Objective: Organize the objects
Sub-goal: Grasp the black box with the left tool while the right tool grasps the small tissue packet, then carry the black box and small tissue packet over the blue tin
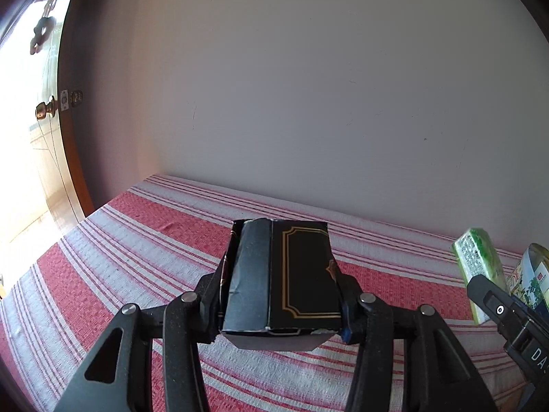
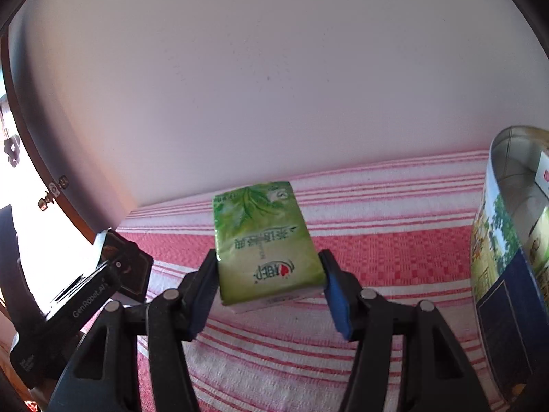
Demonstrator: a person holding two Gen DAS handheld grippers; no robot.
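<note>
One black box (image 1: 279, 283) pinched in left hand-held gripper (image 1: 279, 304), one green packet (image 2: 266, 243) pinched in right hand-held gripper (image 2: 269, 286), one tin (image 2: 511, 257) to its right, cut off.

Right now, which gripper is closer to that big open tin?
Right. The right gripper, holding the green packet, is beside the tin; the left gripper, holding the black box, is farther away.

Printed tin (image 2: 507, 240): cut off by the right frame edge, contents unclear. Black box (image 1: 281, 278): sides hidden behind the tongs' fingers (image 1: 346, 295).
</note>
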